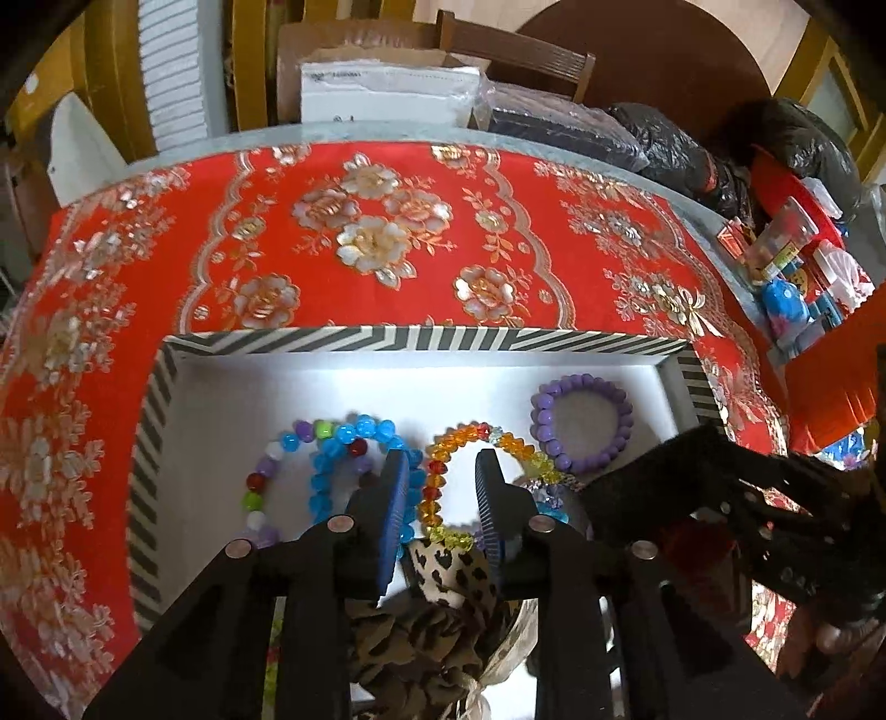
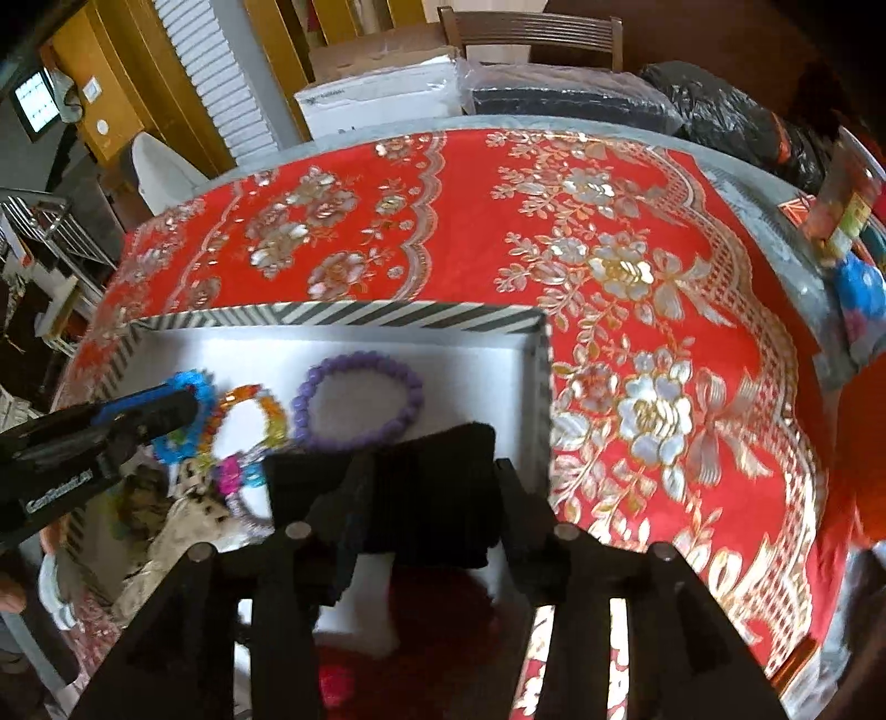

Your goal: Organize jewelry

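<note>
A striped box (image 1: pixel 387 339) with a white floor holds a purple bead bracelet (image 1: pixel 578 382), a blue bead bracelet (image 1: pixel 365 426), a mixed-colour bead bracelet (image 1: pixel 260 476) and a rainbow crystal bracelet (image 1: pixel 459 432). My left gripper (image 1: pixel 441 482) reaches into the box with its jaws slightly apart. The crystal bracelet's left strand lies between them, and the pads do not press on it. Leopard-print fabric (image 1: pixel 443 570) lies under its fingers. My right gripper (image 2: pixel 432 465) stands open at the box's right end, over a black cloth item (image 2: pixel 437 443) resting on the floor. The purple bracelet (image 2: pixel 360 363) lies just beyond it.
The box sits on a red tablecloth (image 1: pixel 387 221) with gold and white flowers. Packets and a blue toy (image 1: pixel 781 299) crowd the table's right edge. Cardboard boxes (image 1: pixel 387 94), black bags (image 1: pixel 664 138) and a wooden chair (image 2: pixel 531 33) stand behind the table.
</note>
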